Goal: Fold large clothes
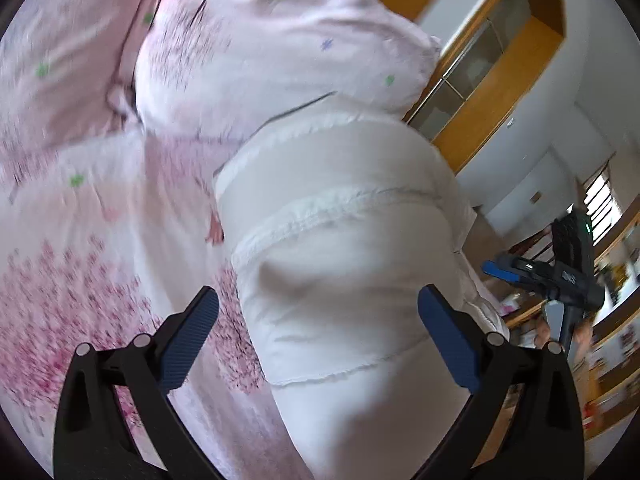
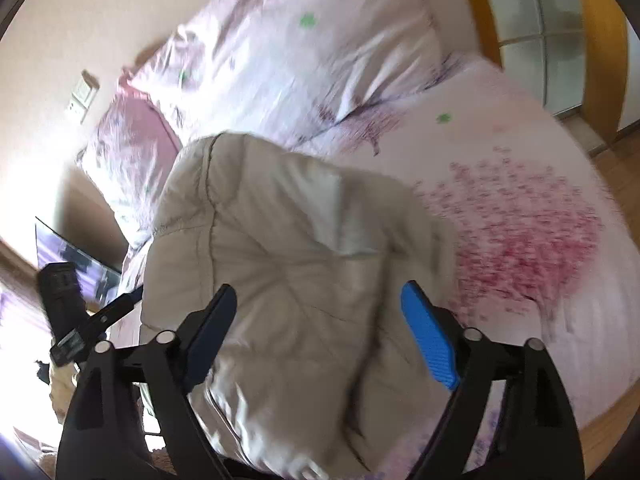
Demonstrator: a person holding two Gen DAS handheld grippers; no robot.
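Garment (image 1: pixel 340 280) runs lengthwise between your left gripper (image 1: pixel 318 340) jaws and right gripper (image 2: pixel 320 336) jaws; both spread wide, gripping nothing.

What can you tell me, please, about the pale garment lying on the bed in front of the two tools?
The garment is a large off-white to beige piece of soft, slightly padded-looking cloth with stitched seams and a hemmed edge. It lies bunched and partly folded on the pink floral bedding, creased across its surface. Both the left tool and right tool stand open over it, fingers on either side, not pinching it. Motion blur hides finer details.
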